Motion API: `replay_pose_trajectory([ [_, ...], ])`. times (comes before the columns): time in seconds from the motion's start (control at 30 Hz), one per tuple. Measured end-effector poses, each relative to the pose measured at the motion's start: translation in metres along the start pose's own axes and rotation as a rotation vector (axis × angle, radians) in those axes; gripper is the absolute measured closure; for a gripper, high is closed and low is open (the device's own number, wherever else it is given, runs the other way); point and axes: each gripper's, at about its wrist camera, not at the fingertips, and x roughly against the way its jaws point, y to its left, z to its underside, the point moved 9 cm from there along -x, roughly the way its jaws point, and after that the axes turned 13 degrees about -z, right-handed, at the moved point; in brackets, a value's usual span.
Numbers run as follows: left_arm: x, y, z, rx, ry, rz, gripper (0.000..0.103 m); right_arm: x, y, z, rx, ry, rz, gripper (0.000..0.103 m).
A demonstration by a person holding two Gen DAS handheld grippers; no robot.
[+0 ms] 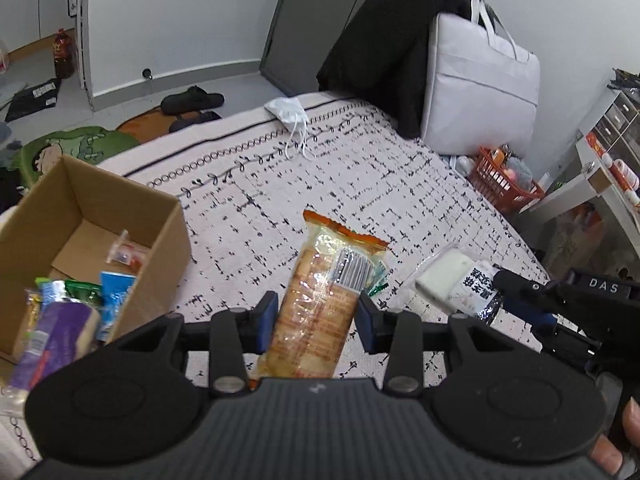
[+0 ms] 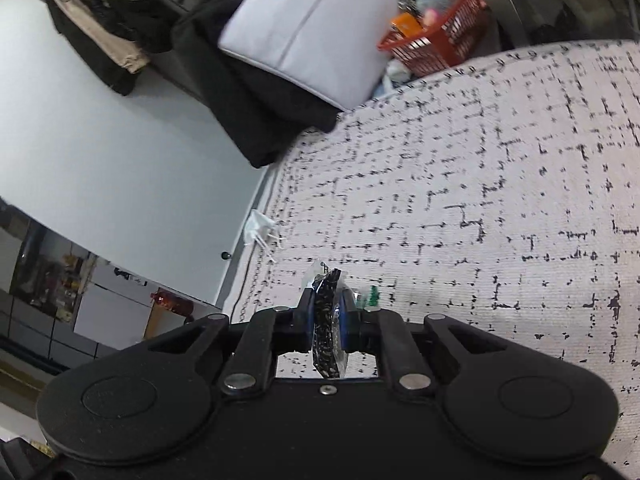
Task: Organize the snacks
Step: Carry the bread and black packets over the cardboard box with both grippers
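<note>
Sitting at the far left, the open brown cardboard box (image 1: 92, 216) already holds several packets, and the left tool (image 1: 316, 316), clamped on the long clear orange-edged biscuit packet (image 1: 320, 292), is the nearer one, with the packet's long axis pointing away over the patterned bedspread (image 1: 360, 168). The right tool (image 2: 332, 312) is shut on a small white-and-black snack packet (image 1: 460, 284). Judging from this, both loads must travel left over the box's near wall; the way looks open.

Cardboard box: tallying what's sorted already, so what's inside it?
Inside the cardboard box: a small clear packet on the bare bottom, and blue, green and purple wrappers piled nearer. Anything beneath them is covered.
</note>
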Motion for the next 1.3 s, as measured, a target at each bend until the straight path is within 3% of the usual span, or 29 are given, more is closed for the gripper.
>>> replay_pose_trajectory([
  [0.77, 0.060, 0.050, -0.003, 0.058, -0.081, -0.015, 0.063, 0.024, 0.081, 0.036, 0.192, 0.028, -0.087, 0.091],
  [1.3, 0.086, 0.139, -0.040, 0.176, -0.137, -0.048, 0.063, 0.026, 0.118, 0.064, 0.282, 0.038, -0.101, 0.091],
])
